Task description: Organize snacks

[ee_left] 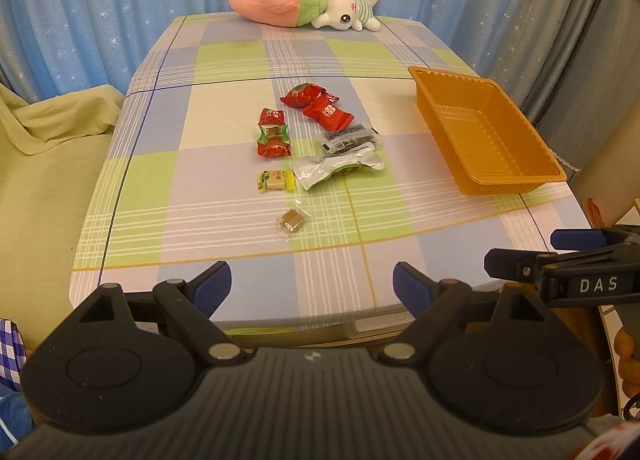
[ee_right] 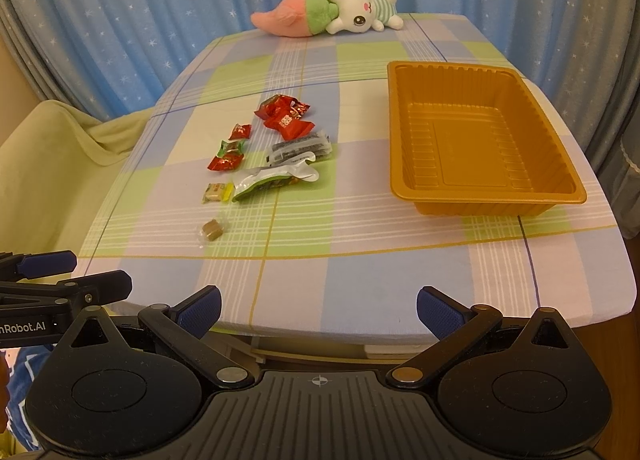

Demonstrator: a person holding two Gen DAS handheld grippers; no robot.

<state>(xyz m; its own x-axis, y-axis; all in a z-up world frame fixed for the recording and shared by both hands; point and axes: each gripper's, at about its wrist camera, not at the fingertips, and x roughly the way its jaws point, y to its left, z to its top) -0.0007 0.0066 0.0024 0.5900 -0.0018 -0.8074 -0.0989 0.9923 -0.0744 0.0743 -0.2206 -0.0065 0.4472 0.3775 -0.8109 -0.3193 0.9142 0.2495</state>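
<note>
A small heap of crinkly wrapped snacks point(ee_right: 266, 152) lies in the middle of the checked cloth table point(ee_right: 360, 260): shiny red packets point(ee_left: 316, 104), a silver foil pouch point(ee_left: 338, 168), a dark striped packet point(ee_left: 348, 138), a little yellow-ended candy point(ee_left: 276, 180) and a brown cube in clear wrap point(ee_left: 292, 221). The ribbed orange plastic tray point(ee_right: 480, 204) sits near the right edge, with nothing in it. A soft white bunny toy point(ee_right: 328, 12) lies at the far edge. The left gripper point(ee_left: 312, 286) and right gripper point(ee_right: 318, 310) hang by the near edge, both spread wide and holding nothing.
</note>
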